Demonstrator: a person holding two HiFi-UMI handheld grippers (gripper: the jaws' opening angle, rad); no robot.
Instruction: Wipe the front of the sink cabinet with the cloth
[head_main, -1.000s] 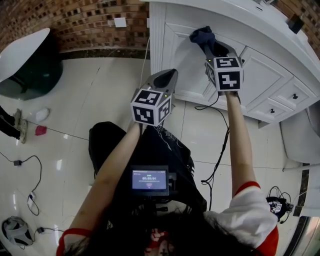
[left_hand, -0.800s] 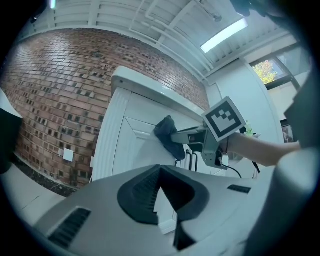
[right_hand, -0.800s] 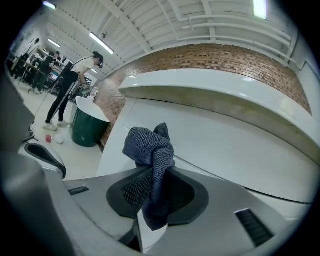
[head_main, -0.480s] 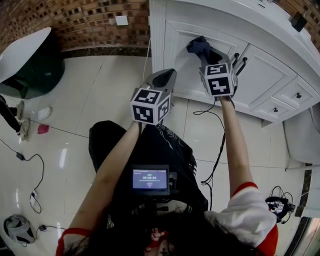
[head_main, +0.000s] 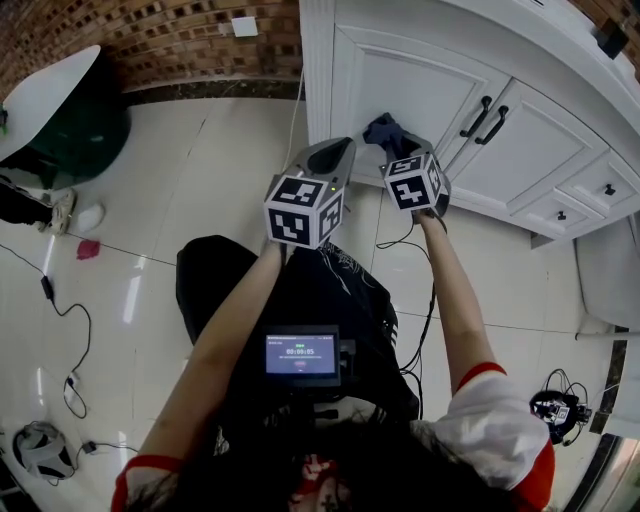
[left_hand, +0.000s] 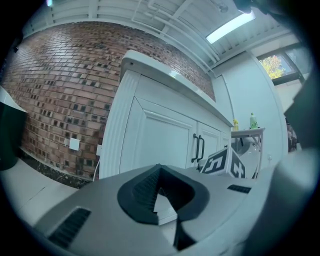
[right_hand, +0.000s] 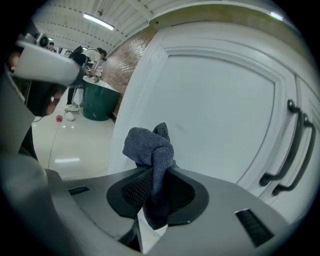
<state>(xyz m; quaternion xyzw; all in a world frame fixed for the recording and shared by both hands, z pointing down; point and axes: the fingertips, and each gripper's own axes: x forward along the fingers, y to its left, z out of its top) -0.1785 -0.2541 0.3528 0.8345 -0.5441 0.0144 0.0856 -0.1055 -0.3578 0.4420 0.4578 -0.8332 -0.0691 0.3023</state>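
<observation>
Plainly, the right gripper (right_hand: 155, 196) is clenched on the cloth (right_hand: 148, 146): its jaws pinch a dark blue-grey, knitted-looking wad, which bunches up above the tips while a short tail hangs below them. From the head view the right gripper (head_main: 392, 146) points at the lower part of the left door (head_main: 400, 82) of the white sink cabinet (head_main: 318, 70), with the cloth (head_main: 383, 128) right at the panel; whether it presses on the paint cannot be told. The right arm (head_main: 452, 295) reaches straight forward and down, nearly extended. The left gripper (left_hand: 159, 194) has its jaws drawn together at the tips with nothing between them. In the head view the left gripper (head_main: 338, 152) hangs over the glossy floor (head_main: 200, 190) just beside the right one, short of the cabinet's corner, on a bent forearm (head_main: 225, 350). Two black handles (right_hand: 291, 146) stand on the doors to the right of the cloth. Each marker cube (head_main: 303, 210) bears black-and-white square patterns, no letters. A small screen (head_main: 301, 355) at the person's chest shows lit figures too small to read.
</observation>
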